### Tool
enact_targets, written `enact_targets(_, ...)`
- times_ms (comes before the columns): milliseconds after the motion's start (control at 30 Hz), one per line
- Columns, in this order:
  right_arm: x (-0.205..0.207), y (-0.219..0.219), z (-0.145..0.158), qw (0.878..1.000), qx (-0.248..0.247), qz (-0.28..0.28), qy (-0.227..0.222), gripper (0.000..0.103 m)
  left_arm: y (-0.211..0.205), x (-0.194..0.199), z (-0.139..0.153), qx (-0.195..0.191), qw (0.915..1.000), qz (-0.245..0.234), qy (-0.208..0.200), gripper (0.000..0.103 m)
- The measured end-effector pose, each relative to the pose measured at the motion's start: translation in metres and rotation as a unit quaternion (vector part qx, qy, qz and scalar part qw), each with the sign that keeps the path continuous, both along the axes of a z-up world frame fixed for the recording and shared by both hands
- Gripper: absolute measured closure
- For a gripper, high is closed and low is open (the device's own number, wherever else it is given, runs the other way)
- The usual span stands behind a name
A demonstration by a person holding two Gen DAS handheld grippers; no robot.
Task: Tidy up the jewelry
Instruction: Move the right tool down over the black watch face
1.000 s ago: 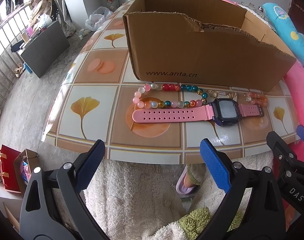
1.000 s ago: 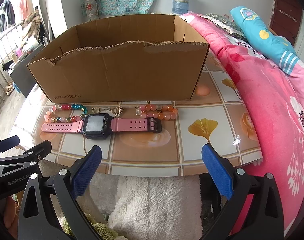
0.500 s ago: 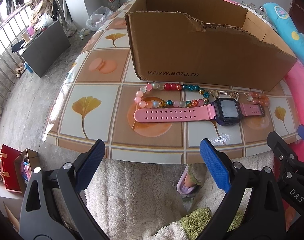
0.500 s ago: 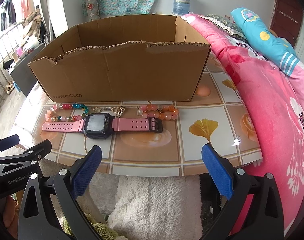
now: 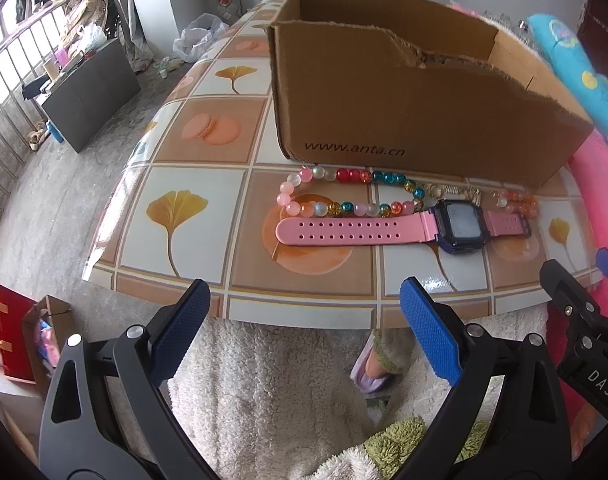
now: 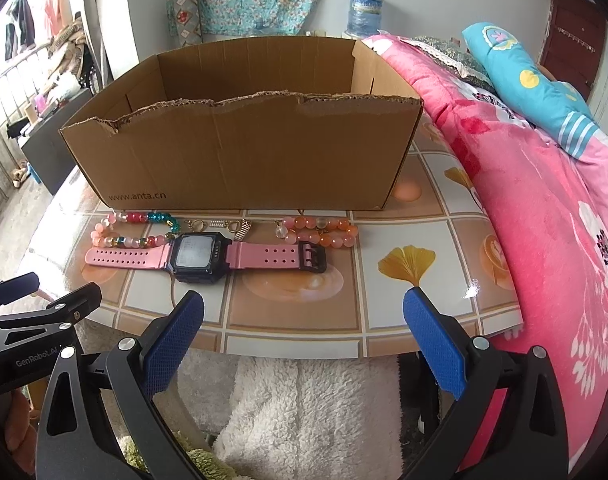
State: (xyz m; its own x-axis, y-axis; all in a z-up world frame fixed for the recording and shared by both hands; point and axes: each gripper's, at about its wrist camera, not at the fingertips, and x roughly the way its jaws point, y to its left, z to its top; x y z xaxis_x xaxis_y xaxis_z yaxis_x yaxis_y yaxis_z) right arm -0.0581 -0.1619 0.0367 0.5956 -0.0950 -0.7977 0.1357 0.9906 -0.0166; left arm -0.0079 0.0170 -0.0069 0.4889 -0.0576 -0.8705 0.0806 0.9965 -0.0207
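Behind the low table [image 6: 404, 332] with its tile-pattern cover lies a pink bed quilt [image 6: 544, 208]. On the table stands an open cardboard box [image 6: 247, 160]; the part of its inside that I can see holds nothing. Just in front of the box lie a multicolour bead bracelet [image 5: 344, 194], a pink watch [image 6: 199, 258], small metal trinkets [image 6: 223, 226] and an orange bead bracelet [image 6: 324, 232]. Both the left gripper [image 5: 304, 332] and the right gripper [image 6: 304, 336] hang before the table edge, fingers spread wide, holding nothing.
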Motion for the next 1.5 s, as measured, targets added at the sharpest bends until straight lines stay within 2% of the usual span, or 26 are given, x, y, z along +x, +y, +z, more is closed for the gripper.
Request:
enact_targets(167, -0.005, 0.007, 0.005, 0.999, -0.001, 0.031, -0.038, 0.006, 0.02, -0.003, -0.004, -0.042, 0.9989, -0.001, -0.021, 0.011)
enact_targets(333, -0.001, 0.015, 0.01, 0.996, 0.027, 0.069, -0.051, 0.006, 0.048, -0.005, -0.007, -0.144, 0.9883, -0.013, -0.048, 0.011)
enact_targets(500, 0.005, 0.03, 0.01, 0.992, 0.036, 0.105, -0.053, 0.006, 0.057, -0.004, -0.003, -0.153, 0.9843, -0.023, -0.085, 0.011)
enact_targets(633, 0.008, 0.041, 0.01, 0.986, 0.042, 0.152, -0.061, 0.008, 0.06, 0.005, 0.002, -0.192, 0.9771, -0.032, -0.087, 0.011)
enact_targets(800, 0.019, 0.053, 0.006, 0.972, 0.034, 0.224, -0.056, 0.012, 0.051, 0.01, 0.0, -0.162, 0.9801, -0.061, -0.097, 0.011)
enact_targets(933, 0.037, 0.056, -0.005, 0.962, 0.029, 0.27, -0.027, 0.021, 0.044, 0.011, -0.004, -0.148, 0.9804, -0.081, -0.103, 0.011)
enact_targets(1200, 0.065, 0.06, -0.029, 0.952, 0.018, 0.305, 0.031, 0.026, 0.036, 0.007, -0.008, -0.124, 0.9792, -0.112, -0.115, 0.011)
enact_targets(1500, 0.048, 0.081, -0.034, 0.941, -0.017, 0.335, 0.049, 0.026, 0.029, 0.008, -0.01, -0.135, 0.9748, -0.131, -0.119, 0.011)
